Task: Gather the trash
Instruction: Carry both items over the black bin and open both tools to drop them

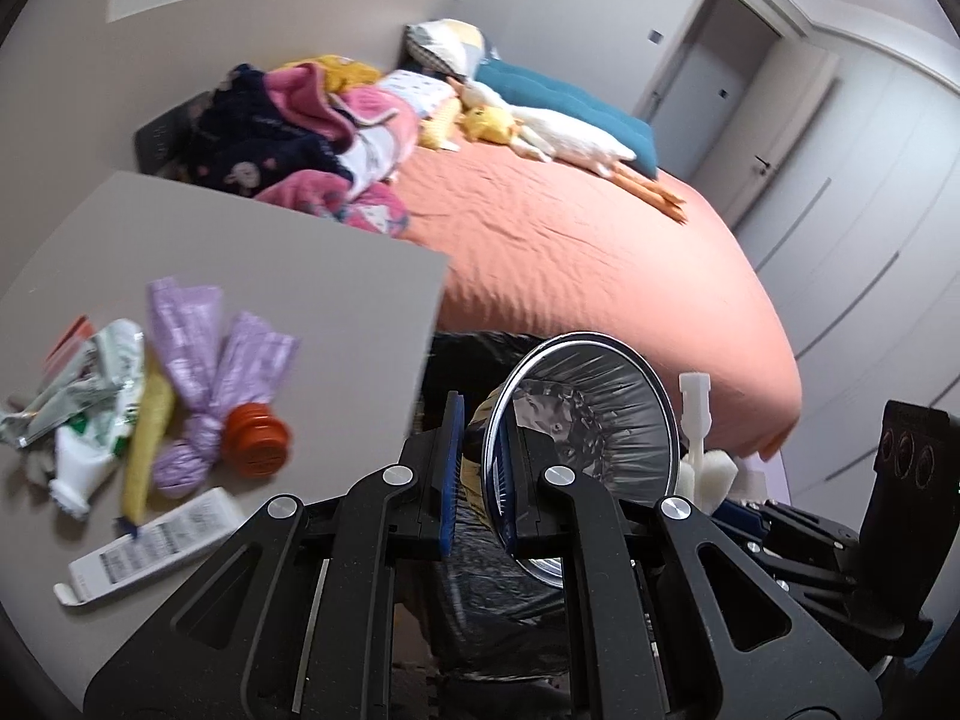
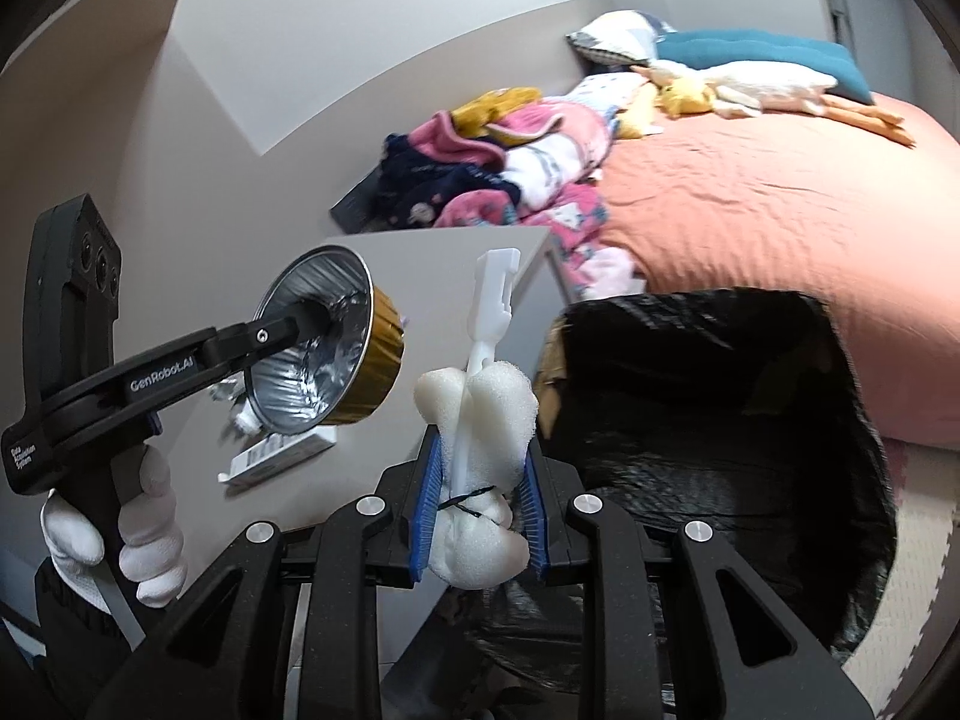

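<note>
Beside the grey table (image 2: 384, 480), left gripper (image 1: 480, 468) pinches the foil cup (image 1: 591, 414) by its wall; right gripper (image 2: 480, 498) clamps the sponge brush (image 2: 477, 414). Carry both fully over the black bin bag (image 2: 720, 420) mouth before releasing; remaining wrappers (image 1: 90, 396) await.

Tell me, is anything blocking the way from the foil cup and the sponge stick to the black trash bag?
Nothing visible does. The left gripper holds the foil cup and the right gripper holds the sponge stick, both near the trash bag, whose open mouth looks clear.
</note>
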Available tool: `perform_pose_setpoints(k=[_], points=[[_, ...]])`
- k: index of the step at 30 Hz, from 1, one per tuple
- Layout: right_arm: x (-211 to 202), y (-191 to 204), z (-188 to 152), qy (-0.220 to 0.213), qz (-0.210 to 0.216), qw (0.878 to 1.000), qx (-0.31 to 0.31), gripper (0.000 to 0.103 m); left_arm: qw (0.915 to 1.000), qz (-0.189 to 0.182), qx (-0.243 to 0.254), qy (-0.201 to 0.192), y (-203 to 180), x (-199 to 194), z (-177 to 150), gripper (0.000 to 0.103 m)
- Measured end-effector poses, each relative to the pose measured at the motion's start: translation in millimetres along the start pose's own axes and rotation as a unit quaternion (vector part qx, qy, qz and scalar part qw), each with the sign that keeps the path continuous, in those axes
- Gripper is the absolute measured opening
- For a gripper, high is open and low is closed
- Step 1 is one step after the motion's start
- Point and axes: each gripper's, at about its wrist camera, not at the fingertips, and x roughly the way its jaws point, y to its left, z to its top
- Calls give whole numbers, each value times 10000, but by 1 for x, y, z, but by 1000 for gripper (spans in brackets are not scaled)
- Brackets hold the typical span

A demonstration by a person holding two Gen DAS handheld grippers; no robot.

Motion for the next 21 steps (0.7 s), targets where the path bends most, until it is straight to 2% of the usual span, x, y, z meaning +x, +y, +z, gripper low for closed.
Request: perform_pose_setpoints(k=[3, 6, 7, 8, 9, 10, 14, 21], points=[[-8, -15, 1, -75, -116, 9998, 142, 28, 9998, -119, 107, 102, -12, 10, 2, 10], [-17, -33, 2, -184, -220, 9989, 374, 39, 9992, -329, 111, 204, -21, 18, 3, 12], [-22, -40, 1, -273, -311, 9981, 460, 47, 9989, -350, 131, 265, -24, 21, 4, 25], [-26, -45, 1, -348, -408, 9971, 531, 56, 9988, -323, 153, 320, -26, 24, 5, 60], [-32, -52, 0, -468, -547, 9954, 640, 59, 9988, -264, 181, 365, -28, 29, 5, 77], [-37, -56, 0, -563, -626, 9939, 709, 61, 9989, -227, 247, 338, -31, 31, 5, 86], [-51, -71, 1, -769, -779, 9902, 863, 61, 9975, -242, 553, 380, -48, 39, 3, 86], [-59, -81, 0, -887, -840, 9874, 1006, 61, 9955, -366, 732, 483, -59, 43, 2, 86]])
